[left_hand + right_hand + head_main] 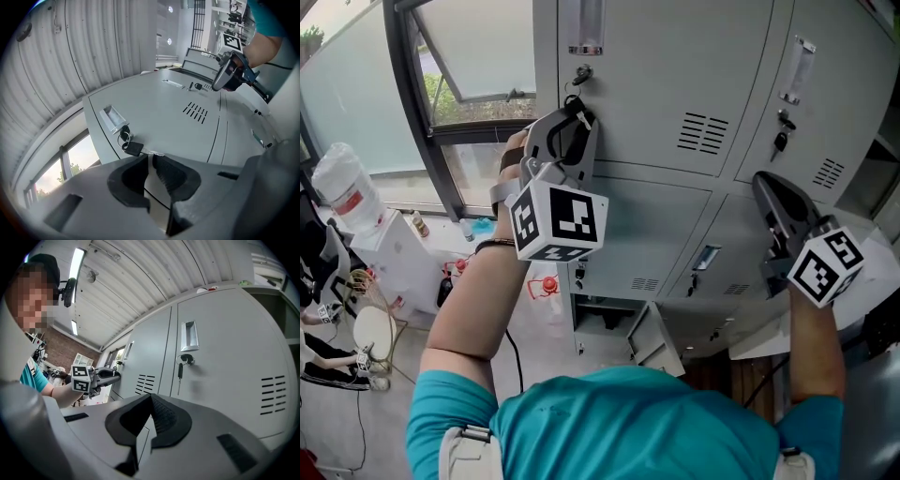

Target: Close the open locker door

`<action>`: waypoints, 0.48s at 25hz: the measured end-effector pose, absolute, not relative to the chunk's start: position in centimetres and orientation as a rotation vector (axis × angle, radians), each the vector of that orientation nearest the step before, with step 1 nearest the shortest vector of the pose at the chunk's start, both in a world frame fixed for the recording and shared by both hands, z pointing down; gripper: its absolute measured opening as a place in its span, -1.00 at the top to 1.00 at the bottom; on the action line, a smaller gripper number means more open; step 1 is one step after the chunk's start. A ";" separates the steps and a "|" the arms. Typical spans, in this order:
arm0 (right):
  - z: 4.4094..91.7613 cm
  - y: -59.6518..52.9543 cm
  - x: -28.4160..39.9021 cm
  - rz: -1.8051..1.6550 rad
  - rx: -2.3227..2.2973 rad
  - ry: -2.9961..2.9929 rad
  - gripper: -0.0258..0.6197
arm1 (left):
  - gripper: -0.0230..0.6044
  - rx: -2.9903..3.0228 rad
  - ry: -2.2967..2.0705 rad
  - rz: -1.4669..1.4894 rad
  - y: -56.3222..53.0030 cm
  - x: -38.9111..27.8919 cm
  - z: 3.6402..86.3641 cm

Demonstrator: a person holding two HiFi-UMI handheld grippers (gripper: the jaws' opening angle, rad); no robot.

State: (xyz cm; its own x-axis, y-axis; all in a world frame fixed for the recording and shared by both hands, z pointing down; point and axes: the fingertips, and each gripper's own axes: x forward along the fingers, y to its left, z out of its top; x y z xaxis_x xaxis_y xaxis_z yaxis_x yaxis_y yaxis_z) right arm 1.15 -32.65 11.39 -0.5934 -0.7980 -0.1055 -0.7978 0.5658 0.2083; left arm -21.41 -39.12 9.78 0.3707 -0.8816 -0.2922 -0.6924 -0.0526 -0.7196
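Grey lockers fill the head view. A lower locker's door (649,339) hangs open below my arms; the locker doors higher up look closed. My left gripper (579,114) is raised to the lock of the upper left locker door (159,112). A black-headed key (133,148) hangs there on a ring. Its blade lies just beyond the tips of my left gripper (150,156), whose jaws stand a narrow slit apart with nothing between them. My right gripper (762,184) points at the lockers further right. In its own view my right gripper (150,396) has its jaw tips together and holds nothing.
Another key (180,371) hangs from the lock of the door ahead of my right gripper. A window (469,84) is left of the lockers. A large water bottle (342,187) on a white stand and floor clutter lie at the far left.
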 end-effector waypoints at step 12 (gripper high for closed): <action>11.6 -32.5 0.9 -0.360 1.406 -2.792 0.92 | 0.72 -1.934 1.359 -0.302 -38.8 -22.1 11.9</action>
